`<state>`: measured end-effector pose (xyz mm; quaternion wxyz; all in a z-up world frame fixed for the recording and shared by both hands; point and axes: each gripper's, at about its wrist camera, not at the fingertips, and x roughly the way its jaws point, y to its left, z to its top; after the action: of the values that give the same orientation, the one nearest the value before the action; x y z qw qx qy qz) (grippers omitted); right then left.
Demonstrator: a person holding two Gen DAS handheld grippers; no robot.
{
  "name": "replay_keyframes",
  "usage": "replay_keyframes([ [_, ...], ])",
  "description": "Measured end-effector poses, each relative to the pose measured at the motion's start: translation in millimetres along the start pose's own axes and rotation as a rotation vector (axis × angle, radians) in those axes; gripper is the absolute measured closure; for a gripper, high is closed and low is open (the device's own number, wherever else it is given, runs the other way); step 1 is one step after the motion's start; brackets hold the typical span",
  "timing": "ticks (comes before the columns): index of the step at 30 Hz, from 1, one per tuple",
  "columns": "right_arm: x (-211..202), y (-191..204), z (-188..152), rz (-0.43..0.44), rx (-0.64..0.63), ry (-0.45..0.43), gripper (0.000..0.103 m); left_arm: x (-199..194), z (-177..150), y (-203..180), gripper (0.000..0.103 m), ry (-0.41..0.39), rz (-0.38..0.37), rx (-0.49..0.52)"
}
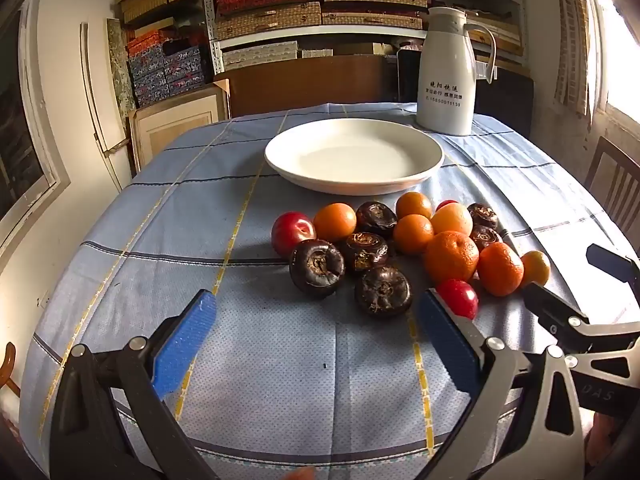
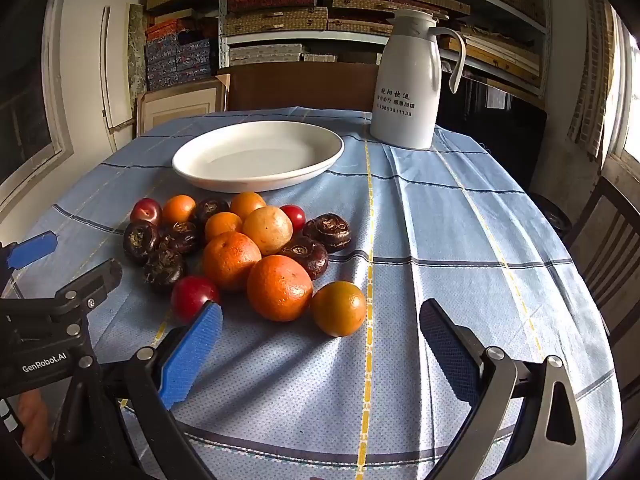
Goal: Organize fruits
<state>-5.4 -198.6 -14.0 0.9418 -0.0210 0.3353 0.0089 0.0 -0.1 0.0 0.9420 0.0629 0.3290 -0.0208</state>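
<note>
Just beyond the spread right hand-held gripper [image 2: 320, 344], fruits [image 2: 240, 248].

shelving [image 1: 320, 8] against back wall, stacked with woven and patterned boxes | white walls | window [image 1: 616, 40] at right, daylight coming in | wooden chair [image 2: 608, 240] at right | surface under blue checked cloth [image 2: 440, 220] | white jug [image 2: 408, 80] at far edge

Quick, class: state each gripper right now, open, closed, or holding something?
Left gripper: open, holding nothing, above the tablecloth near the fruit pile.
Right gripper: open, holding nothing.
</note>
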Motion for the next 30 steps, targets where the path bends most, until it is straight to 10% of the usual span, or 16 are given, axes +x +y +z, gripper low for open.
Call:
replay_keyframes([
  [30, -2.5, 1.9, 0.2, -0.001, -0.002, -0.004, 0.003, -2.7, -0.3, -0.6, 0.004, -0.006, -0.005, -0.012],
])
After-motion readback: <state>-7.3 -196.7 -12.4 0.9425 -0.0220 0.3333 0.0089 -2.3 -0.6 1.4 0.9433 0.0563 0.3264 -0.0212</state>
